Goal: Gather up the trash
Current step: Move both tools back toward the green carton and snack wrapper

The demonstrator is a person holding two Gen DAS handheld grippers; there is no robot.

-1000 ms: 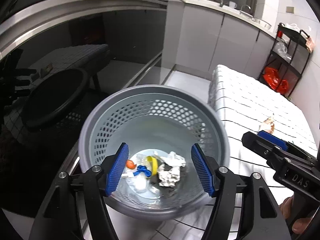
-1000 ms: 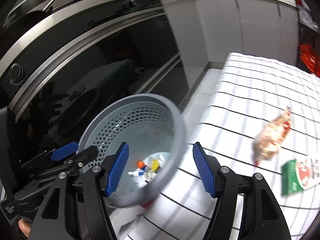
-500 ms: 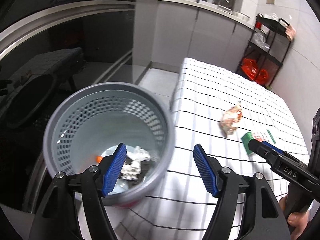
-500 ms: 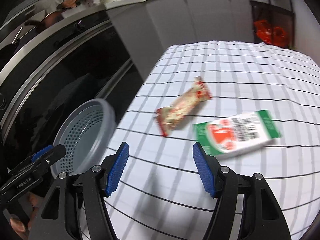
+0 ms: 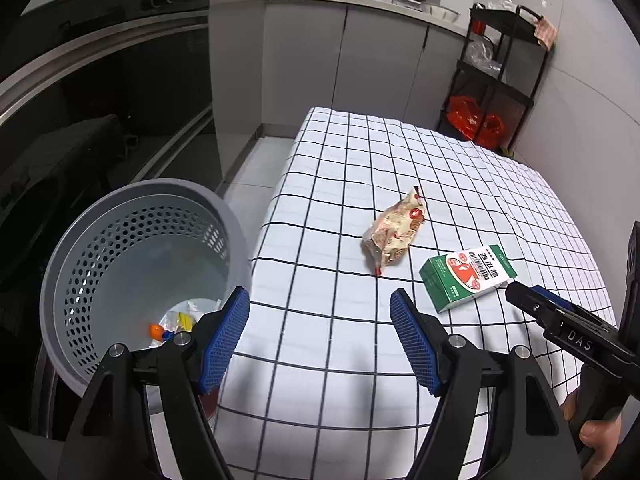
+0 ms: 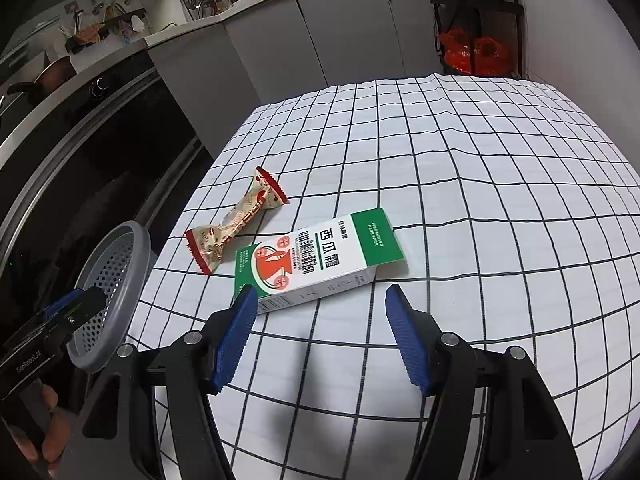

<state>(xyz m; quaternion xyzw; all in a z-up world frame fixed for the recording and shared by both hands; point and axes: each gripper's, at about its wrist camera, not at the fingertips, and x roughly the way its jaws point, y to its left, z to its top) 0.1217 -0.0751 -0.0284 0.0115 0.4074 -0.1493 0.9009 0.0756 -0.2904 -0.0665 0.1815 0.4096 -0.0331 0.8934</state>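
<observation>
While angled downward, right gripper (image 6: 318, 334) overhangs carton (image 6: 320, 258).

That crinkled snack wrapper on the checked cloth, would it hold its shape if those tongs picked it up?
Probably not. The wrapper looks twisted and creased in the middle, so it is likely thin film that flops and crumples further when squeezed. It lies nearly flat on the cloth, suggesting it is empty and very light. Its glossy surface might slip between the pads.

Both wrist views look steeply down, close above the white black-gridded tablecloth (image 5: 332, 208) — sharing its crumpled snack wrapper (image 6: 236, 226) and green-white carton (image 6: 320, 260).
</observation>
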